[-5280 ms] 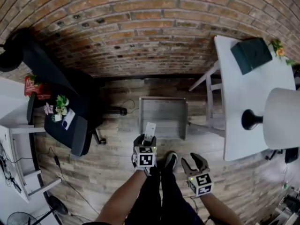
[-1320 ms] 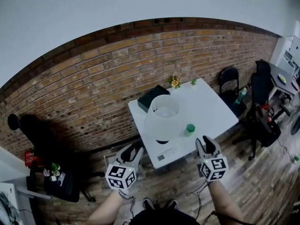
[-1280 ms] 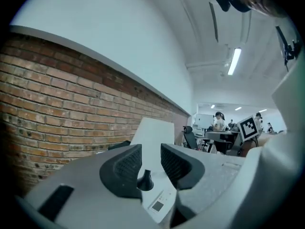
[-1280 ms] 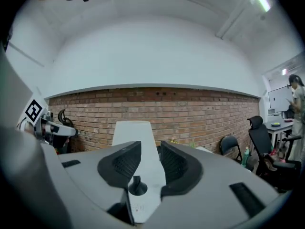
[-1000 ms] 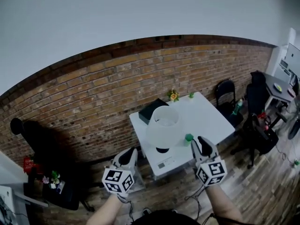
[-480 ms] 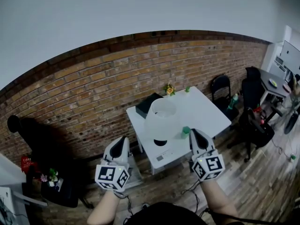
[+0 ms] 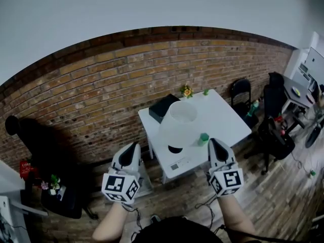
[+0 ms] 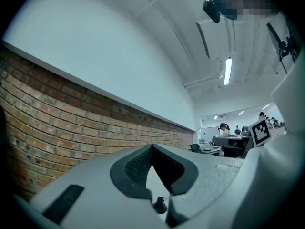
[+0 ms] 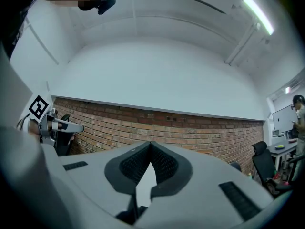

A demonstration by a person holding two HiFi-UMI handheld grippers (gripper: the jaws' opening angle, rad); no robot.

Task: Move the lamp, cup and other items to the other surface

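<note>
White table (image 7: 223,118) stands against brick wall (image 7: 91,90). All places below are given rel. to the table; "front" = the side nearest the person.

- Lamp (image 7: 179,124): white shade, dark base. Upright on table, front-left part.
- Green cup (image 7: 204,137): on table, just beside lamp base on its right, near front edge.
- Dark flat box (image 7: 163,107): on table, back-left corner, close to wall.
- Small flower bunch (image 7: 187,90) + tiny green item (image 7: 206,91): along table's back edge. Too small to say more.
- Pale label (image 7: 179,164): on table at front edge, in front of lamp base.

L tool (image 7: 133,147): off table's front-left corner, clear of it, above wood floor (image 7: 263,206). Points abt level twd wall. Left gripper view: jaws closed tight, pads meet at tips, nothing btwn them.

R tool (image 7: 214,142): just in front of table's front edge. In head view its tip lines up w/ cup, but whether it touches can't be told. Right gripper view: jaws closed, pads together, nothing gripped, only brick wall ahead.

Black folding chair (image 7: 242,90): off table's right-back side. Dark office chair (image 7: 58,199) w/ small items on seat: well off table's left. Lamp, cup & the rest all sit on table, none lifted.
</note>
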